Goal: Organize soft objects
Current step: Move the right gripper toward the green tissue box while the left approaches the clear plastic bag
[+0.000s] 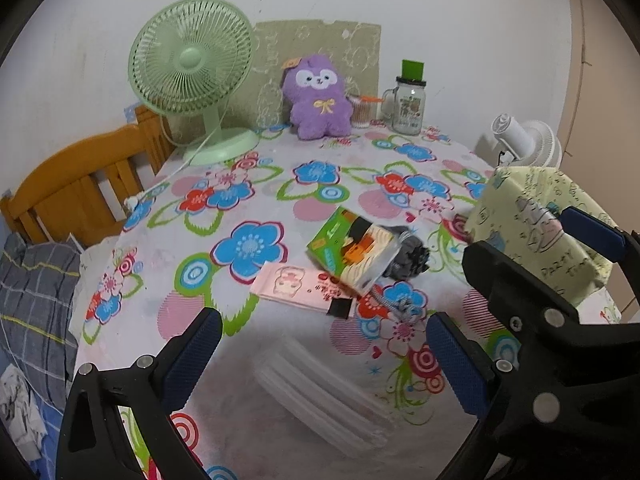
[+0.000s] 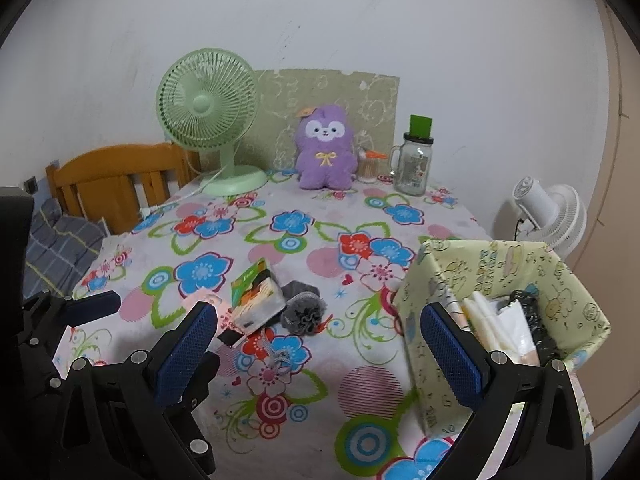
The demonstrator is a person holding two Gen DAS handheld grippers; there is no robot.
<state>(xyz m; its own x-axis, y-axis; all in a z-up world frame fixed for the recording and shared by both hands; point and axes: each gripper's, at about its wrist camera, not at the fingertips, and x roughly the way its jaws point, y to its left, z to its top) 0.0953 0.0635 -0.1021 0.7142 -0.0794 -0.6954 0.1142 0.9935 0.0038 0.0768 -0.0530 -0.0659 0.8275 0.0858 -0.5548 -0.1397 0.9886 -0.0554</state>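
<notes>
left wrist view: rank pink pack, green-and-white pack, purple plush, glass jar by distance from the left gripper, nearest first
From the left gripper:
1. Pink pack, flat on the cloth just ahead of the fingertips.
2. Green-and-white pack, right behind the pink one, partly over a grey knit item.
3. Purple plush and glass jar, both along the table's far edge by the wall; too close to call.

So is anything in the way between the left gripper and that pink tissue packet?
Nothing visible blocks it. The left gripper is open, with bare tablecloth between its fingers and the pink tissue packet. A green-and-white packet overlaps the pink one's far edge, though.
</notes>
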